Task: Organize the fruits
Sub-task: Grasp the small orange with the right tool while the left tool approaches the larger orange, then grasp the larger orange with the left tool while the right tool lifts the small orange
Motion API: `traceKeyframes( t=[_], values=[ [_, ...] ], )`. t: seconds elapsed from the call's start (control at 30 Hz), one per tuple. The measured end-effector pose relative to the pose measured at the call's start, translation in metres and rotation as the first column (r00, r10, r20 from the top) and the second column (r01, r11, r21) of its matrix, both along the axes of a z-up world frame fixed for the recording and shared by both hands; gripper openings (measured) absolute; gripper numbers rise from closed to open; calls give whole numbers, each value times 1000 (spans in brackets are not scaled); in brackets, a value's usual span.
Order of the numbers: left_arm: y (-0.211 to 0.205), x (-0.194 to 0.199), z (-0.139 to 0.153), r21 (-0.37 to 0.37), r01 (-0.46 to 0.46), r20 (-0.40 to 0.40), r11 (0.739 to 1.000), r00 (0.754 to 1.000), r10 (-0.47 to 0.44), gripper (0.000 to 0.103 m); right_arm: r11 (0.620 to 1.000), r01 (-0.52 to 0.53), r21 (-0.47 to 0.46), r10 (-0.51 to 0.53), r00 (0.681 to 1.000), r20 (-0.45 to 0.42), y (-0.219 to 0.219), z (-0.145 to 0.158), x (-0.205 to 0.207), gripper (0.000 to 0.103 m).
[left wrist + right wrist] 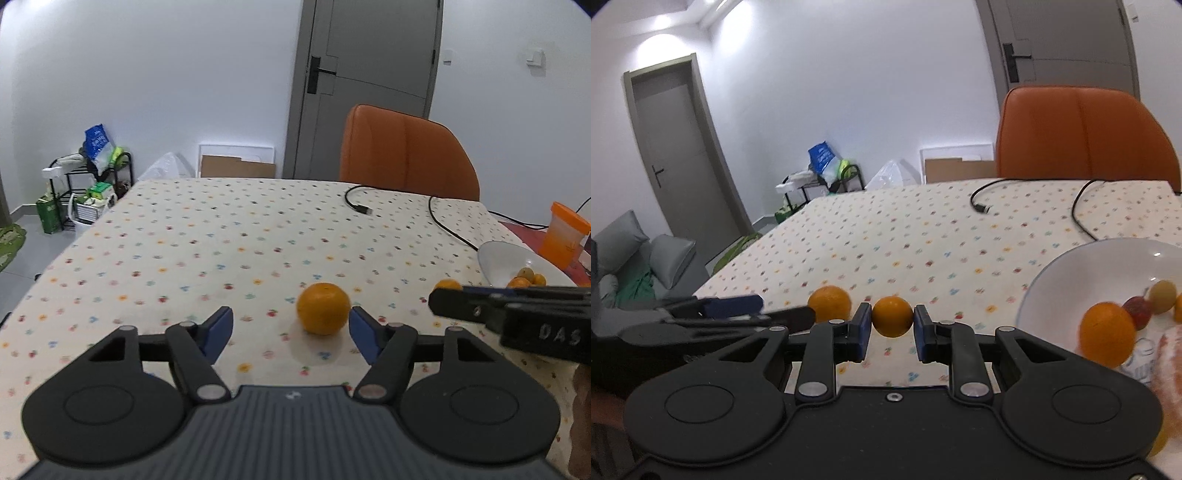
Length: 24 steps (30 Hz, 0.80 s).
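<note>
A large orange (324,308) lies on the dotted tablecloth (221,240) just ahead of my left gripper (291,326), which is open; the fruit sits close to the right finger's blue pad. My right gripper (892,322) is shut on a smaller orange (892,314), with both blue pads against its sides. The large orange (829,302) shows behind it to the left, beside the left gripper (786,309). In the left wrist view the right gripper (448,295) reaches in from the right, the small orange (447,284) peeking above it. A white bowl (1071,266) on the right holds several fruits.
A black cable (436,218) snakes over the far right of the table. An orange cup (565,236) stands behind the bowl (498,254). An orange chair (406,155) is pushed against the far edge. The tablecloth's left and middle show only its pattern.
</note>
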<state>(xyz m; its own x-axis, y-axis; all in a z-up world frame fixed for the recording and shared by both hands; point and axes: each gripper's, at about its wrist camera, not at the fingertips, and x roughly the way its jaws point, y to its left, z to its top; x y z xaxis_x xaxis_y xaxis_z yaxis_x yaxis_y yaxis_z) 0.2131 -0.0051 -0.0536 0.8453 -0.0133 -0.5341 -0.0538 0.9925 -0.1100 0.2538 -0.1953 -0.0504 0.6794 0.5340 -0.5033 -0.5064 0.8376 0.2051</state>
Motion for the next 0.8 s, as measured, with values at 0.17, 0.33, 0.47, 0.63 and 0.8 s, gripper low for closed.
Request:
traceKeyframes(
  t=[0.17, 0.33, 0.47, 0.63, 0.8],
  values=[
    [-9, 12, -5, 2, 20, -7, 1000, 1000, -20, 68, 999, 37, 16, -37, 999, 2, -13, 4, 5, 23],
    [-19, 26, -12, 7, 28, -42, 1000, 999, -28, 37, 996, 75, 46, -74, 997, -6, -29, 7, 10, 23],
    [-27, 28, -6, -17, 35, -37, 999, 999, -35, 36, 992, 110, 62, -111, 994, 7, -41, 11, 10, 23],
    [-47, 25, 7, -10, 88, 10, 996, 996, -88, 36, 981, 175, 85, -176, 984, -2, -69, 11, 9, 23],
    [-66, 26, 13, -18, 129, 24, 991, 991, -129, 36, 971, 223, 85, -224, 975, -4, -92, 10, 3, 23]
  ],
)
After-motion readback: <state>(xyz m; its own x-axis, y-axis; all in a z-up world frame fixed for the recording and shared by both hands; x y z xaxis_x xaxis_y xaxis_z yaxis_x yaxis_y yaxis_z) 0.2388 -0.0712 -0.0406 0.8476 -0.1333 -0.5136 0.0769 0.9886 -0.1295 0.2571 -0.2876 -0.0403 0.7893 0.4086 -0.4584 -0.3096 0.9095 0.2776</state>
